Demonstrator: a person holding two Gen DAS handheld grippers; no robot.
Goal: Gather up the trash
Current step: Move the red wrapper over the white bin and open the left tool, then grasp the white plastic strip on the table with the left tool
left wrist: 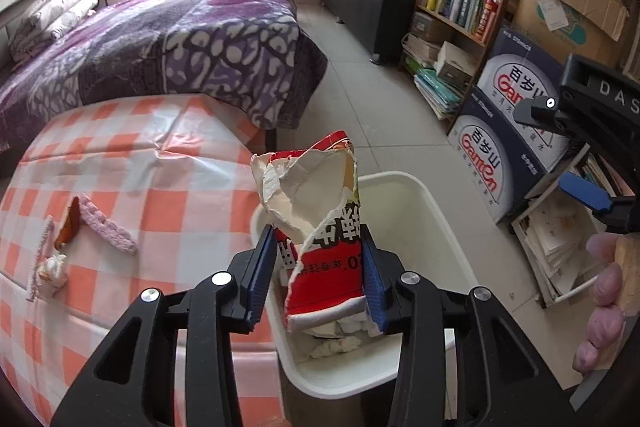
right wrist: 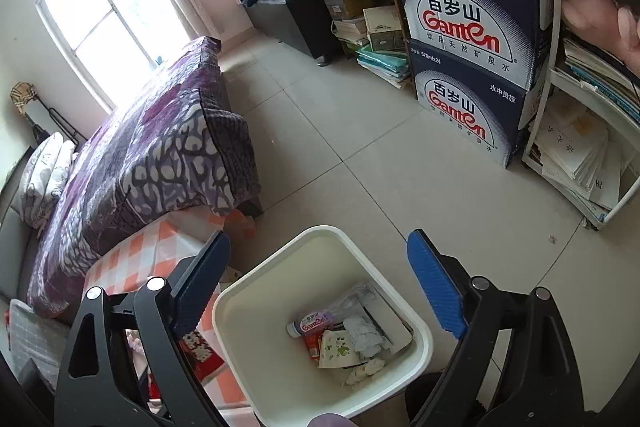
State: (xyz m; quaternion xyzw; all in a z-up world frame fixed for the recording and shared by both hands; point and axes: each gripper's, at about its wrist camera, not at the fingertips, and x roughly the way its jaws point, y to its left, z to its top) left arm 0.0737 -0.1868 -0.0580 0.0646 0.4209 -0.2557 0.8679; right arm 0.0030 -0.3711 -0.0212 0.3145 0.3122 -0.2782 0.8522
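The left gripper (left wrist: 318, 267) pinches a torn red wrapper (left wrist: 320, 227) above the white bin (left wrist: 404, 183). The right gripper (right wrist: 320, 287) hangs spread over the bin (right wrist: 320, 233), trash (right wrist: 344, 339) inside. At 9 o'clock, scraps (left wrist: 72, 223) lie on the checkered table (left wrist: 140, 163).

Torn red wrapper (left wrist: 320, 227) upright above white bin (left wrist: 440, 227) holding trash.

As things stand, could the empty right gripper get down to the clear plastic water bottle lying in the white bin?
Probably yes: the right gripper is open over the white bin, with nothing between it and the clear plastic water bottle.
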